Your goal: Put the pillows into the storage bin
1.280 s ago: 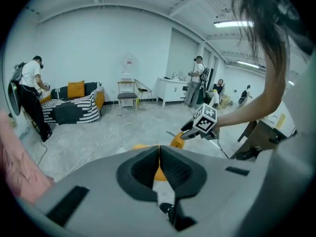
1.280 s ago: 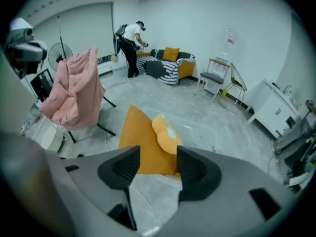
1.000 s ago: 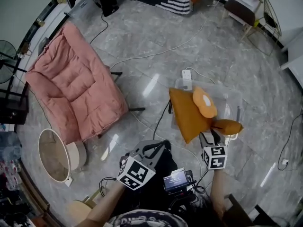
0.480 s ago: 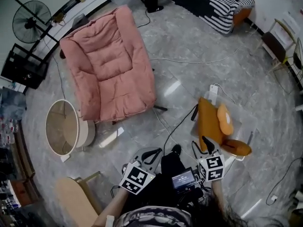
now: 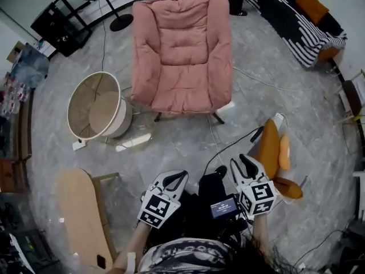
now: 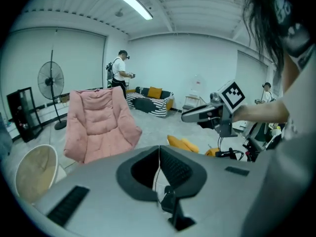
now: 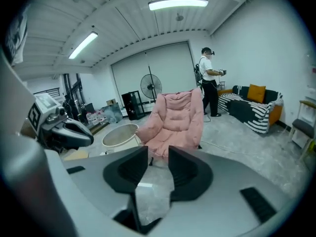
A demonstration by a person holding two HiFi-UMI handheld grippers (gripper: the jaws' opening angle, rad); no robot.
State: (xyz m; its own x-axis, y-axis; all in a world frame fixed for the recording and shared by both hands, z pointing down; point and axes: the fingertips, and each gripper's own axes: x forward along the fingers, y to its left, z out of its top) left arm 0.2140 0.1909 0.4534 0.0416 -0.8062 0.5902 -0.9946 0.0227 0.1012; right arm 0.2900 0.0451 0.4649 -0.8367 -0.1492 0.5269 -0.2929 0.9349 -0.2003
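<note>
Three orange pillows lie together in a clear storage bin (image 5: 301, 181) on the floor at the right: a big flat one (image 5: 268, 148), a round one (image 5: 284, 152) and a small one (image 5: 288, 188). In the left gripper view the pillows (image 6: 180, 143) show beyond the jaws. My right gripper (image 5: 240, 163) hovers just left of the pillows. Its jaws (image 7: 158, 164) have just been closing, still stand apart, and hold nothing. My left gripper (image 5: 178, 176) is near my body, its jaws (image 6: 159, 154) shut and empty.
A pink padded armchair (image 5: 181, 44) stands ahead with a round side table (image 5: 94, 106) to its left. A wooden chair (image 5: 80, 216) is at the lower left. Cables (image 5: 228, 147) cross the marble floor. A striped sofa (image 5: 296, 16) and a person (image 7: 207, 80) are further off.
My view has swung left, so the armchair now sits at top centre and the pillows at the right edge. Both grippers have drawn away from the bin. The right jaws have narrowed.
</note>
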